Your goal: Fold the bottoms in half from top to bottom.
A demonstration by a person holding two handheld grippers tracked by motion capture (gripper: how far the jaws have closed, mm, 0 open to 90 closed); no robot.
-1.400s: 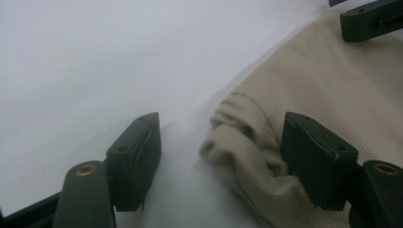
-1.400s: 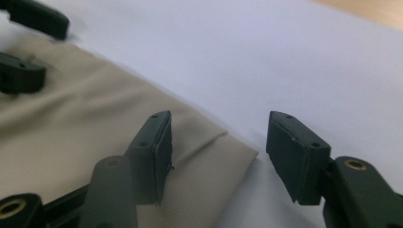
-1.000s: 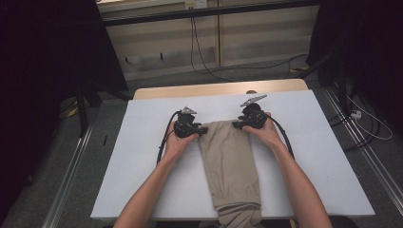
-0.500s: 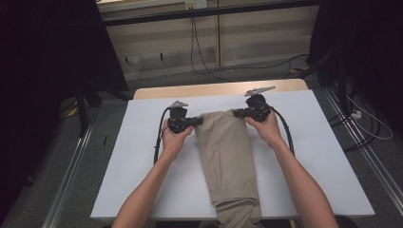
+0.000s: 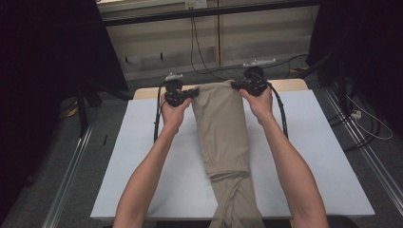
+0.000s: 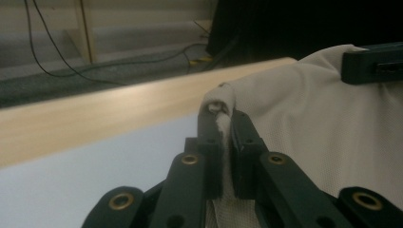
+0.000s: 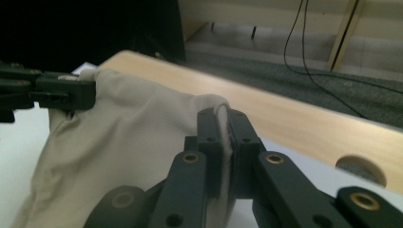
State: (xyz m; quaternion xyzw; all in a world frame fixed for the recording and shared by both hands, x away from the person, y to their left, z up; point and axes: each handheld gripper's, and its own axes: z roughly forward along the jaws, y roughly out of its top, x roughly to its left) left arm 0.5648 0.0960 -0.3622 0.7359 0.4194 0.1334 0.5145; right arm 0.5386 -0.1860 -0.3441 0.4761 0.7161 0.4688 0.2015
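Observation:
A beige pair of trousers [image 5: 223, 128] lies stretched lengthwise down the middle of the white table [image 5: 142, 156], its near end bunched and hanging over the front edge. My left gripper [image 5: 194, 91] is shut on the far left corner of the cloth, and my right gripper [image 5: 234, 85] is shut on the far right corner. Both hold that edge lifted near the table's far side. In the left gripper view the jaws of my left gripper [image 6: 222, 111] pinch a fold of the trousers [image 6: 313, 128]. In the right gripper view my right gripper [image 7: 221, 116] clamps the trousers [image 7: 133, 137].
A bare wooden strip [image 5: 290, 84] runs along the table's far edge, with a round hole [image 7: 362, 168] in it. Cables [image 5: 199, 42] lie on the floor beyond. Black stands and metal rails [image 5: 71, 161] flank the table. White surface lies open on both sides of the cloth.
Both grippers have carried the cloth's far edge away from the person, toward the table's far side, pulling the trousers out longer and lifting that edge.

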